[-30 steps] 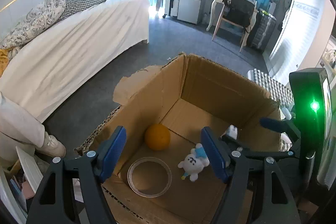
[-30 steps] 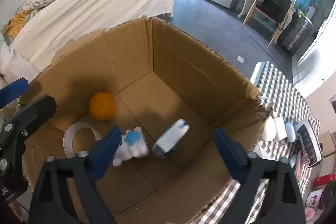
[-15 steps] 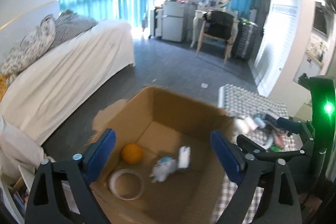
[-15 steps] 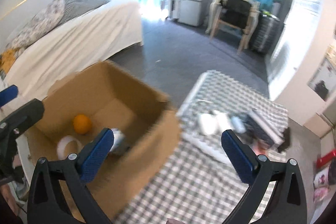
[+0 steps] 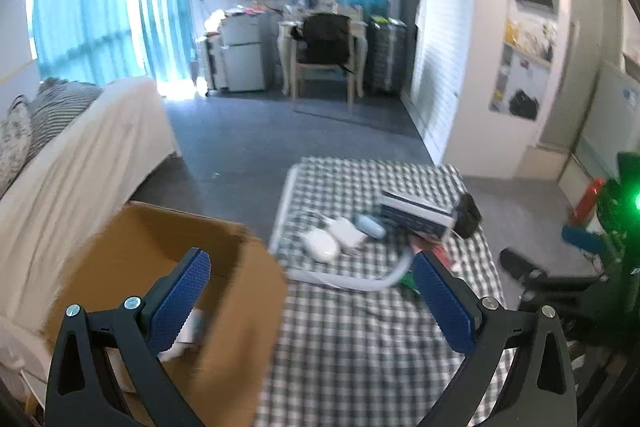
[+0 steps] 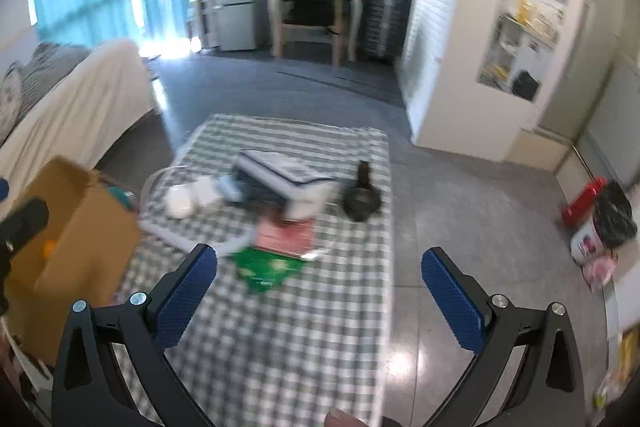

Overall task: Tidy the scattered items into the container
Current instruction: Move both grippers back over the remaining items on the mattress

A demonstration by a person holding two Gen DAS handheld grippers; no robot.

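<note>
A checked cloth [image 6: 320,327] lies on the grey floor of a bedroom, with a white-covered bed [image 5: 80,163] to the left. Scattered on it are a white mouse [image 5: 322,245], a book [image 5: 416,213], a green packet [image 6: 264,267] and a dark pouch [image 6: 360,203]. The cardboard box [image 5: 240,307] sits at the cloth's left edge. The left claw [image 5: 312,301], its jaws opening, and the right claw [image 6: 320,299] both stand wide apart, empty.

One cardboard box [image 5: 224,267], one checked cloth [image 6: 320,327], two white items [image 5: 322,245], one pale blue item [image 5: 370,225], one book [image 6: 284,171], one dark pouch [image 6: 360,203], one red packet [image 6: 284,233], one green packet [image 6: 264,267], and two grippers, left gripper [image 5: 310,301] and right gripper [image 6: 320,297].
</note>
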